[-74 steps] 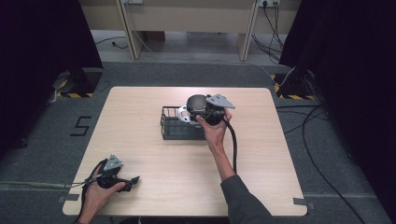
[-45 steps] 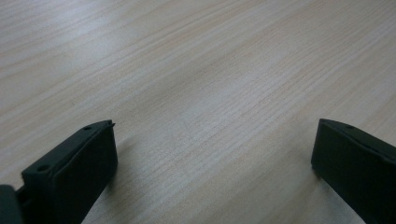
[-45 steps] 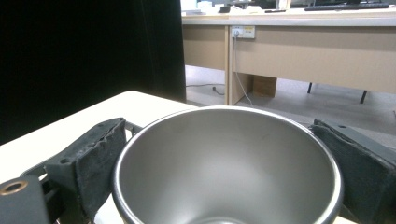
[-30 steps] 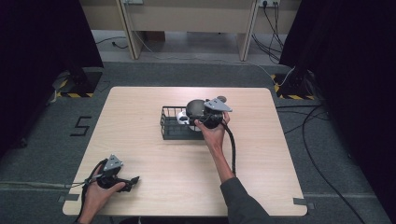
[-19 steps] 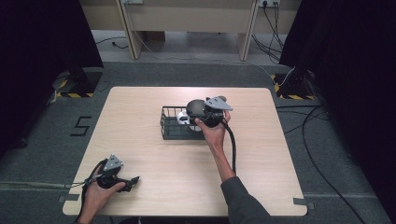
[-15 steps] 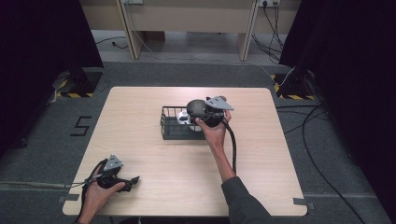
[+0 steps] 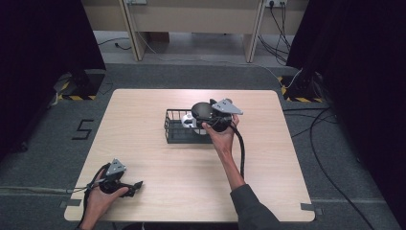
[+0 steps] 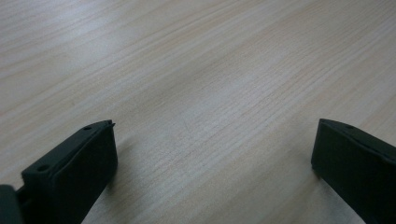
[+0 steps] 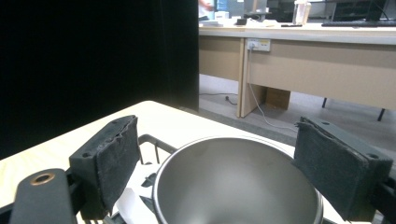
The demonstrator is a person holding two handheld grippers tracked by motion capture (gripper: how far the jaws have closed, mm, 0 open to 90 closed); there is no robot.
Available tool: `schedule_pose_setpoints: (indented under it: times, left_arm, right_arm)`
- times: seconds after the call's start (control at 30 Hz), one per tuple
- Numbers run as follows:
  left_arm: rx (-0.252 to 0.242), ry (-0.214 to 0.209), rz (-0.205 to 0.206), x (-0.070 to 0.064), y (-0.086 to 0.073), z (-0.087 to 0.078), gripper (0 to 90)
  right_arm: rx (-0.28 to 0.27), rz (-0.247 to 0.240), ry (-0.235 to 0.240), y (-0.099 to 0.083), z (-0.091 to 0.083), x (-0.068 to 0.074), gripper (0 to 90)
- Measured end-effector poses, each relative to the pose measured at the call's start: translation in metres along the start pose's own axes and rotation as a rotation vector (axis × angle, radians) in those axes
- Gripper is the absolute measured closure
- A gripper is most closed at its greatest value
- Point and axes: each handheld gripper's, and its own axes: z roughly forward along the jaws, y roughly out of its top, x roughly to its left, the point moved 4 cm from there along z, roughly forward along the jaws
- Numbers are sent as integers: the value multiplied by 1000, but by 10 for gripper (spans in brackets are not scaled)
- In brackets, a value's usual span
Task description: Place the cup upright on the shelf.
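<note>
Right gripper (image 9: 219, 172) above wire basket (image 7: 173, 130), jaws spread around steel bowl (image 9: 238, 186); left gripper (image 8: 210, 172) jaws spread over bare tabletop (image 8: 196, 70).

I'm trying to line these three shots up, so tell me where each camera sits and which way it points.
High view: above the person's side, looking forward and down on the table; forearms and both claws show.
Left gripper view: rides the left claw, low over bare wood; its open jaws show.
Right gripper view: rides the right claw, over a metal bowl, facing desks.
Shared: the wire basket, in the high and right views.
</note>
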Motion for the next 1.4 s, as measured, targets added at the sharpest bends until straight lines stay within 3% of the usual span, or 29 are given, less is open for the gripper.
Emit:
schedule_pose_setpoints:
  times: [0.73,1.4]
  left_arm:
    - [-1,0,0,0,0,0,0]
    - [-1,1,1,0,0,0,0]
  right_arm:
    - [11,-22,48,0,-18,9,149]
    - [33,-33,119,-16,-56,26,150]
